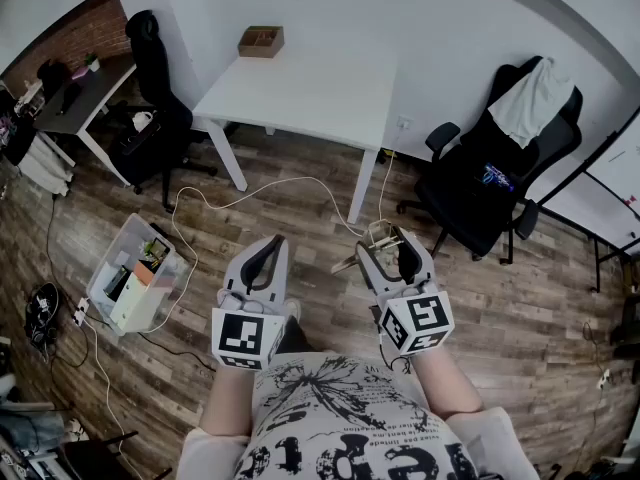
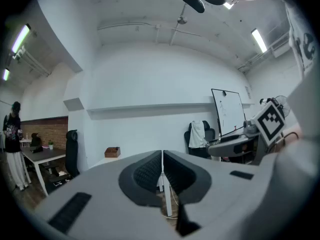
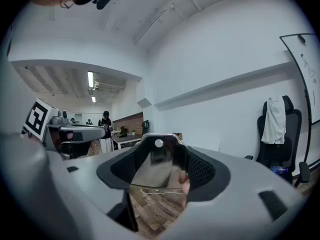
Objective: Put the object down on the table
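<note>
Head view: the person stands on the wooden floor (image 1: 300,228), well apart from the rectangular white table (image 1: 300,93), which carries only a small brown box (image 1: 261,41) at its far edge. The left claw (image 1: 268,248) and right claw (image 1: 385,248) are both held out in front.

Left gripper view: the left claw (image 2: 162,154) is pressed together, nothing in it.

Right gripper view: the right claw (image 3: 161,151) stands wide, gripping a shiny flat piece (image 3: 157,164) with a round hole near its top (can't tell what it actually is).

So I'd say nothing's done yet. The walk over to the table and the put-down are both left.
</note>
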